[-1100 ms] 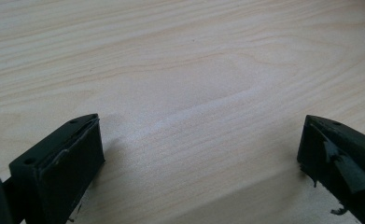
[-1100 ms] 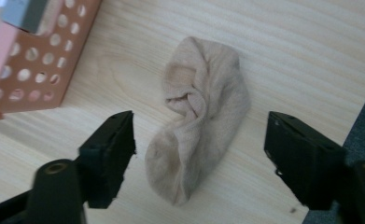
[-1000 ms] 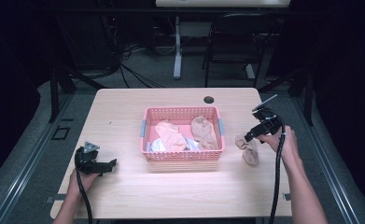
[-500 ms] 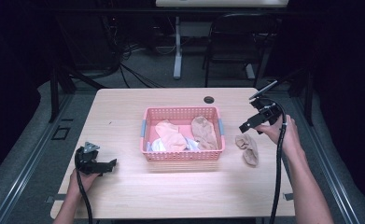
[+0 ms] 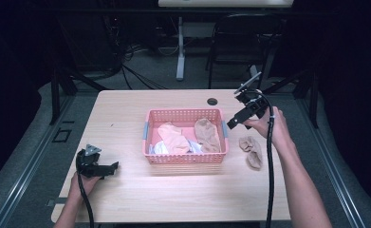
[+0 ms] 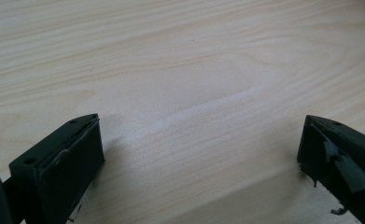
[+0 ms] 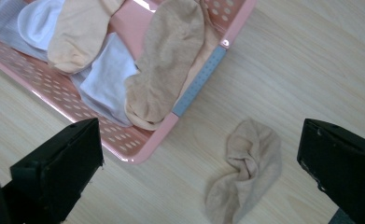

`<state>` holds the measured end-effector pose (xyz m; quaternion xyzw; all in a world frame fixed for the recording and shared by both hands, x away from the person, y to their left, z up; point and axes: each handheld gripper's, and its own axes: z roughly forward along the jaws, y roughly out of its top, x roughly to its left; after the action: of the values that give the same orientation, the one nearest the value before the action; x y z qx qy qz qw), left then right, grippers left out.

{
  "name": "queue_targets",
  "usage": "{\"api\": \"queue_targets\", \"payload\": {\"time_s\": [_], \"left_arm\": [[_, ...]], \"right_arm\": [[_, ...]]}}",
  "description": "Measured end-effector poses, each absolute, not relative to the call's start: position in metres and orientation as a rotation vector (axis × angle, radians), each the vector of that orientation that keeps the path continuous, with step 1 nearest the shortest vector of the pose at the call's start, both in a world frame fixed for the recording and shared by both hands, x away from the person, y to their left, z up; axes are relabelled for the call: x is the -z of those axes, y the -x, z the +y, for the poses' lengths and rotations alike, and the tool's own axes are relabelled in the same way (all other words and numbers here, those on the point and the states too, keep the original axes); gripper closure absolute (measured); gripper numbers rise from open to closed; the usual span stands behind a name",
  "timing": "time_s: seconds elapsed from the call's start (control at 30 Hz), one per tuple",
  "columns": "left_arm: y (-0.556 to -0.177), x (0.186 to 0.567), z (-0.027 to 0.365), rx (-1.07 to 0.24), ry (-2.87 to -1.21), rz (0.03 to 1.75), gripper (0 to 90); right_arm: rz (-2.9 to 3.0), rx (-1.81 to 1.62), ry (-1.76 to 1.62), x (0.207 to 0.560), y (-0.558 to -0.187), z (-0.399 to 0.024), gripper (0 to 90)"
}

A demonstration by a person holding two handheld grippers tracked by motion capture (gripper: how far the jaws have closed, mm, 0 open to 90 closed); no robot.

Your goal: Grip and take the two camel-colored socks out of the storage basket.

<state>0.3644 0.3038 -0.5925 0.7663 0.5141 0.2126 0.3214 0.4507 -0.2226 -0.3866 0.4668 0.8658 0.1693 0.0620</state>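
Note:
A pink basket point(image 5: 185, 159) stands in the middle of the wooden table point(image 5: 126, 109) and holds several socks: a tan one point(image 5: 207, 134) point(image 7: 168, 60), a peach one point(image 5: 172, 137) point(image 7: 80, 35) and white ones point(image 7: 108, 77). A crumpled tan sock point(image 5: 251, 149) point(image 7: 248, 170) lies on the table to the right of the basket. My right gripper point(image 5: 234, 119) point(image 7: 199, 158) hovers above the basket's right end, open and empty, its jaws having just been opening. My left gripper point(image 5: 108, 168) point(image 6: 201, 154) rests open on the bare wood at the front left.
A small black round hole point(image 5: 212, 101) sits near the table's far edge. A chair and a desk leg point(image 5: 180, 52) stand on the floor beyond the table. A black cable point(image 5: 270, 171) trails from the right gripper along the forearm.
The right gripper has risen and moved away from the crumpled tan sock, toward the basket's right end. The sock lies where it was left. The left gripper stayed put.

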Motion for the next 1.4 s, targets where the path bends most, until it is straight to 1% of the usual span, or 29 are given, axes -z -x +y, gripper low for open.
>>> {"api": "queue_targets", "payload": {"time_s": [0.03,0.27,0.3,0.7,0.87,1.1,1.23,1.3,1.33,1.37,1.4], "left_arm": [[-0.364,0.592,0.304,-0.557,-2.012,1.352,0.0],[-0.364,0.592,0.304,-0.557,-2.013,1.352,0.0],[-0.364,0.592,0.304,-0.557,-2.012,1.352,0.0],[-0.364,0.592,0.304,-0.556,-2.016,1.349,0.0],[-0.364,0.592,0.304,-0.554,-2.015,1.349,0.0],[-0.363,0.592,0.304,-0.555,-2.017,1.346,0.0],[-0.363,0.593,0.304,-0.557,-2.014,1.344,0.0],[-0.363,0.593,0.304,-0.557,-2.014,1.343,0.0],[-0.363,0.593,0.304,-0.557,-2.014,1.344,0.0],[-0.363,0.593,0.304,-0.556,-2.014,1.344,0.0],[-0.363,0.593,0.304,-0.557,-2.014,1.344,0.0]], "right_arm": [[2.626,-0.511,-1.399,0.388,-0.452,-0.214,0.0],[2.677,-0.504,-1.350,0.390,-0.457,-0.189,0.4],[2.690,-0.506,-1.331,0.391,-0.458,-0.180,0.6],[2.763,-0.482,-1.242,0.399,-0.464,-0.139,2.0],[2.786,-0.485,-1.237,0.406,-0.466,-0.132,2.1],[2.826,-0.468,-1.241,0.427,-0.472,-0.119,3.7],[2.836,-0.433,-1.271,0.448,-0.476,-0.115,11.6],[2.845,-0.395,-1.292,0.467,-0.479,-0.113,14.0],[2.845,-0.395,-1.292,0.467,-0.479,-0.113,14.0],[2.846,-0.351,-1.307,0.479,-0.481,-0.113,15.6],[2.846,-0.351,-1.307,0.479,-0.481,-0.113,15.6]]}}
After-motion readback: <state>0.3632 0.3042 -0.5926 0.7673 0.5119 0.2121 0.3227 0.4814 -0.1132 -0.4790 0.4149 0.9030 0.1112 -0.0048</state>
